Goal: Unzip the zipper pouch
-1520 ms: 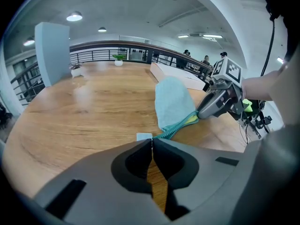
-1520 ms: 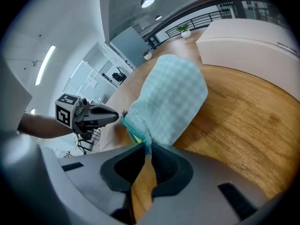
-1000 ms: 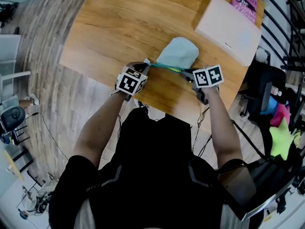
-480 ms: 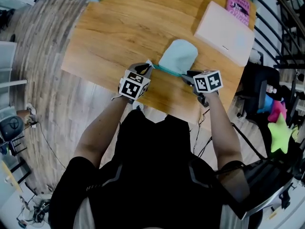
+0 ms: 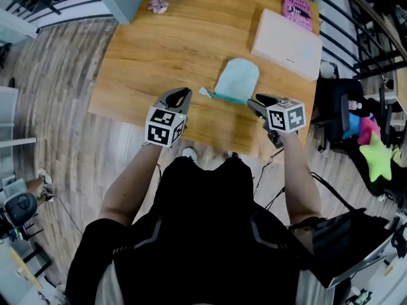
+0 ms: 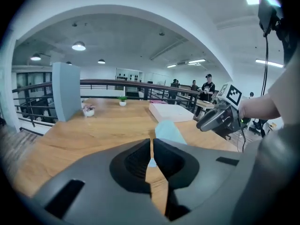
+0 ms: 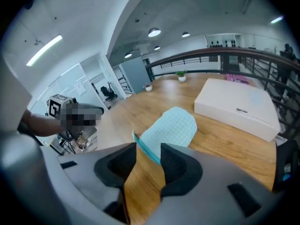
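Beyond pouch: white box, pink book | left tool pressed together | right tool just opening, empty

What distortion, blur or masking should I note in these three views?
Head view: strong fisheye, the table bows at its edges; light is even. Left gripper view: dark round border, near jaws soft, pouch sharper. Right gripper view: same border, a mosaic patch at left, a bright ceiling lamp.
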The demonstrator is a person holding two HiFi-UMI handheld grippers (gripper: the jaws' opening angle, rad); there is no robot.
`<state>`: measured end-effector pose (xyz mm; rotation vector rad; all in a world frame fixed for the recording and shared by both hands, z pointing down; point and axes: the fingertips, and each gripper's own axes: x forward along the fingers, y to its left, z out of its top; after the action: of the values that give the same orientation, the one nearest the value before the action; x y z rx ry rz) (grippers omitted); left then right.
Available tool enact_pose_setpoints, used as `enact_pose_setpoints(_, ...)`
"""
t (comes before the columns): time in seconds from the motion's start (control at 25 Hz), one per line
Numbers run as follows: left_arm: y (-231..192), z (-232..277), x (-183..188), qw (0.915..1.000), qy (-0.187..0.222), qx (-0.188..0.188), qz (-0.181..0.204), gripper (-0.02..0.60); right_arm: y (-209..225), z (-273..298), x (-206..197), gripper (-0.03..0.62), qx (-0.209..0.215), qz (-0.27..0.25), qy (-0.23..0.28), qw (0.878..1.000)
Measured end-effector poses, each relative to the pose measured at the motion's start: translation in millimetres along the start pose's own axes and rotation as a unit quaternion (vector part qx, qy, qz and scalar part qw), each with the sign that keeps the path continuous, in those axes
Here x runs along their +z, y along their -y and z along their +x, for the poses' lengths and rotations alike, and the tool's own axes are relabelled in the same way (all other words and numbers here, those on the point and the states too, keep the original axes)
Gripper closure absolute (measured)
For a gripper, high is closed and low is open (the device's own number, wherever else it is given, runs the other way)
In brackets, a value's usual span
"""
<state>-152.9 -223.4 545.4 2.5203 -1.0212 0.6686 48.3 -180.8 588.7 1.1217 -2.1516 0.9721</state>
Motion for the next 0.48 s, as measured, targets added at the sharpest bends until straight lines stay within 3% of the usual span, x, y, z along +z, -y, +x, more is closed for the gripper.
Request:
enact_pose_setpoints(0.24,-17,-48,37,0.9983,0.058,0.010,0.003,0.546,-31,-49,40,0.425,-0.047,-0.017,0.088,0.995)
enact_pose_setpoints(0.48,-15,-80,72,0.9939,0.108,-0.019,0.011,0.548,-66,-101,79,0.469,-0.085,-0.023,0.180,0.980)
